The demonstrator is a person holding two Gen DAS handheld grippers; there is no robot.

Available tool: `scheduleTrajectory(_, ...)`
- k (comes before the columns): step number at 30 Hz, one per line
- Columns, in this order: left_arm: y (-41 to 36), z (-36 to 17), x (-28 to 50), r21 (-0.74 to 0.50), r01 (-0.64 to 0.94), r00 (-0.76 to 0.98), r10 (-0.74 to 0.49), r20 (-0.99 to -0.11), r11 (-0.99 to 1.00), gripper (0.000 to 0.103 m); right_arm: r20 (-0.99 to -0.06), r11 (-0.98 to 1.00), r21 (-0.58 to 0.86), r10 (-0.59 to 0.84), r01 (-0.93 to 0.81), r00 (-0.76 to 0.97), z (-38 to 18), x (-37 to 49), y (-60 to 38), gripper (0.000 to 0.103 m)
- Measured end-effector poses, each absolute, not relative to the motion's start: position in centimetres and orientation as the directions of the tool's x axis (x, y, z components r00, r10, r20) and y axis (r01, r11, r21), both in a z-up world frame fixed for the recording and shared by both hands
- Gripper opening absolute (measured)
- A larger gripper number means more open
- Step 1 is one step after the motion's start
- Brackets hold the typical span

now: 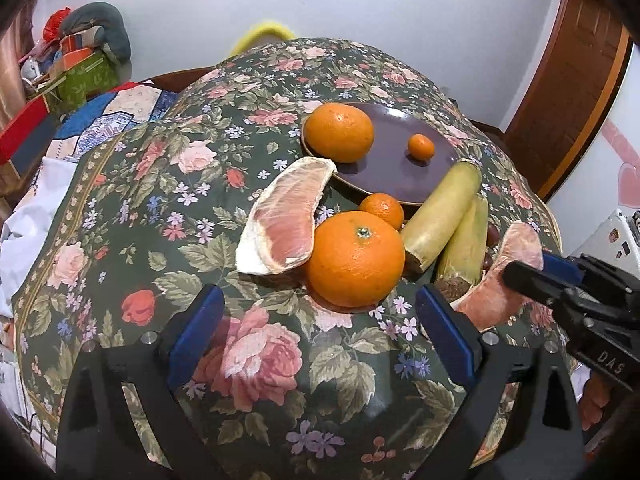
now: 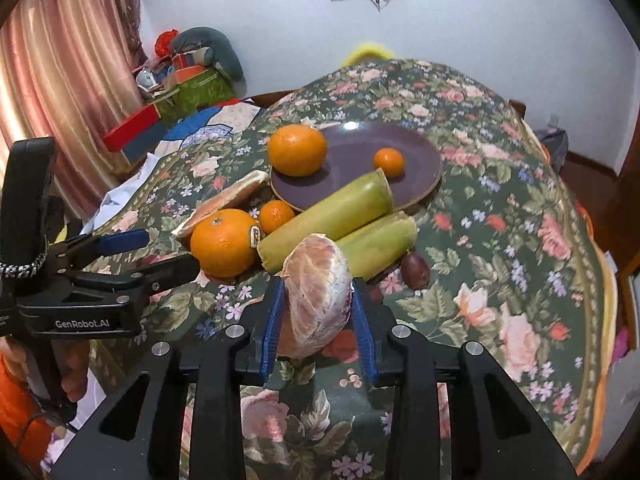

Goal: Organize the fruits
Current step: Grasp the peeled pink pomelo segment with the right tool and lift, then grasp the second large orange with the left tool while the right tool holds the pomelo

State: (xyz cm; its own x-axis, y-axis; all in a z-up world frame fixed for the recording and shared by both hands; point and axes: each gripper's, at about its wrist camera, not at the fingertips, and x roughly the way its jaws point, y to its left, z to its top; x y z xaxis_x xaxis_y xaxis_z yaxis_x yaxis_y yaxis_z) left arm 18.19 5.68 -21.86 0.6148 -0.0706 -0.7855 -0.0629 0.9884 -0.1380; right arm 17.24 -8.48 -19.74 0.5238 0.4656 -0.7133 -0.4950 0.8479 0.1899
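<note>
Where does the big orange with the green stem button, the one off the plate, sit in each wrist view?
Left wrist: the big orange sits just below centre, beside a pomelo wedge.
Right wrist: left of centre, brand sticker facing right.
Shared landmark: the purple plate behind it.

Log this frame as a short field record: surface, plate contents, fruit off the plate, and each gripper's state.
surface: floral tablecloth
plate: purple plate holding a large orange and a small mandarin
off plate: second large orange, second small mandarin, pomelo segment, two green sugarcane pieces, dark small fruit
left gripper: open, empty, just short of the second large orange
right gripper: pads against a second pomelo segment
</note>
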Motion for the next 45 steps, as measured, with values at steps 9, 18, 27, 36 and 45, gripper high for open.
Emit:
scheduleTrajectory(9,4.5,-22.6,19.7,-0.134,-0.034,0.601,-0.087,-0.795,0.990,0.088,-0.681,0.814,0.316,0.552,-0.487,0.481,-20.3,18.1,-9.9,0.029)
scheduleTrajectory(18,4.2,-23.6,21.5,-0.119,-0.077,0.590,-0.051,-0.806,0.990,0.087,-0.654,0.825,0.280,0.538,-0.490,0.532,-18.8,17.7,-10.7,0.025)
scheduleTrajectory(27,3.9,-23.6,21.5,-0.112,-0.067,0.594,-0.051,-0.803,0.991,0.080,-0.641,0.829,0.276,0.536,-0.486,0.549,-17.9,17.6,-11.1,0.023)
scheduleTrajectory(36,3.3,-22.3,19.1,-0.132,-0.015,0.585,-0.098,-0.805,0.991,0.061,-0.625,0.837,0.240,0.521,-0.491,0.581,-16.5,16.6,-11.1,0.022)
scheduleTrajectory(45,3.9,-21.5,16.7,-0.144,-0.015,0.590,-0.107,-0.800,0.989,0.060,-0.601,0.848,0.231,0.510,-0.478,0.615,-15.2,16.3,-12.2,0.022)
